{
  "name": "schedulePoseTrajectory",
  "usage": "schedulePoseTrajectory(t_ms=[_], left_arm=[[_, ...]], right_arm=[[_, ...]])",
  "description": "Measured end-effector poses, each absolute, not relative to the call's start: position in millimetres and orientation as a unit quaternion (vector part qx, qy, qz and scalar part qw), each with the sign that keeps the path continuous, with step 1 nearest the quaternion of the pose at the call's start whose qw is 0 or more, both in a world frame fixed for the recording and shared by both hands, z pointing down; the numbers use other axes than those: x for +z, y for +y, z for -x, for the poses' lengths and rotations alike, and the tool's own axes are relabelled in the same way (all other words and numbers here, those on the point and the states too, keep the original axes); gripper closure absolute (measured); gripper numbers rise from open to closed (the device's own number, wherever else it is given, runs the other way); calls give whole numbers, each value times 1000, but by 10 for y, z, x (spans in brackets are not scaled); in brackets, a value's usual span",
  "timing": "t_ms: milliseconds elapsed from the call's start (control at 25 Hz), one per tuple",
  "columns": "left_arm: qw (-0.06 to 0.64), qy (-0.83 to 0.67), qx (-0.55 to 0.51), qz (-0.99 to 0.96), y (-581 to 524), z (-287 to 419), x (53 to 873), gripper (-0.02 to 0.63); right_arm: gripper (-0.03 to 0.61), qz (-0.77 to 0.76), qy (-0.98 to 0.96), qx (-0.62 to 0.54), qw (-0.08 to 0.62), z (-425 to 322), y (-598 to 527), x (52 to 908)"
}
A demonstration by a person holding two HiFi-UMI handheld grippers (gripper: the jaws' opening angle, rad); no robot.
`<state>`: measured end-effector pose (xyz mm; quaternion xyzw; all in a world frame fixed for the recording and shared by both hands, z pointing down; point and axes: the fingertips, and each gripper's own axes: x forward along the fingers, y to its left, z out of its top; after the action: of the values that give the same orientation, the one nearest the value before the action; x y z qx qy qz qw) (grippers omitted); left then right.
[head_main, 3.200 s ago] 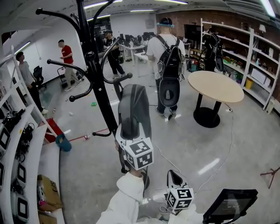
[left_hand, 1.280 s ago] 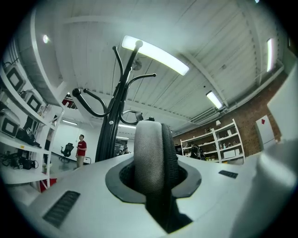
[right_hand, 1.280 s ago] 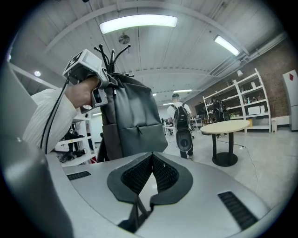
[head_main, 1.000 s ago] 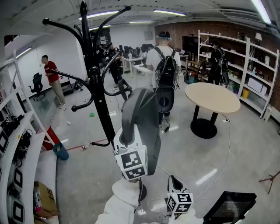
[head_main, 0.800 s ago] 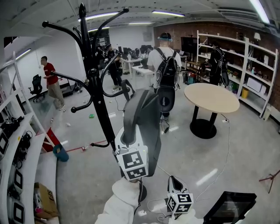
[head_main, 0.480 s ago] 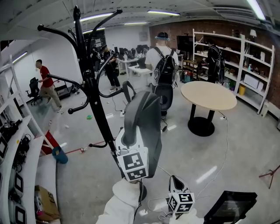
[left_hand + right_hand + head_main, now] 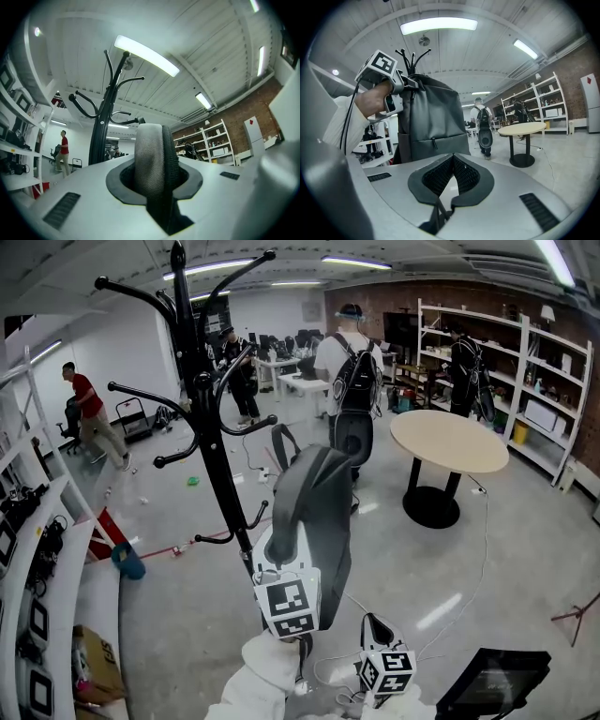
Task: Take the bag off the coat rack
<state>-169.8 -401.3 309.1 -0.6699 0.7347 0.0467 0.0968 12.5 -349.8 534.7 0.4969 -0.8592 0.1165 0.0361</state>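
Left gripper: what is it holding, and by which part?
The grey bag, by its mesh top strap, clamped in the left gripper. The right gripper holds nothing.

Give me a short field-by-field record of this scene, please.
bag: grey backpack, hanging from the left tool, beside the coat rack and apparently clear of its hooks
left tool: shut on the strap of the bag
right tool: shut, nothing between its jaws, held low beside the bag
coat rack: black, upright, nothing on the visible hooks
background: round table, people standing
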Motion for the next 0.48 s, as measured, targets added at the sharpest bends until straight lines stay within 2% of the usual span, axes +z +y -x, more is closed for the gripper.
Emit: schedulePoseTrajectory(t_ms=[480], left_arm=[[57, 747, 39, 661, -3514, 1743, 3542, 529]], right_arm=[[568, -467, -876, 110, 42, 81, -3332, 5350]])
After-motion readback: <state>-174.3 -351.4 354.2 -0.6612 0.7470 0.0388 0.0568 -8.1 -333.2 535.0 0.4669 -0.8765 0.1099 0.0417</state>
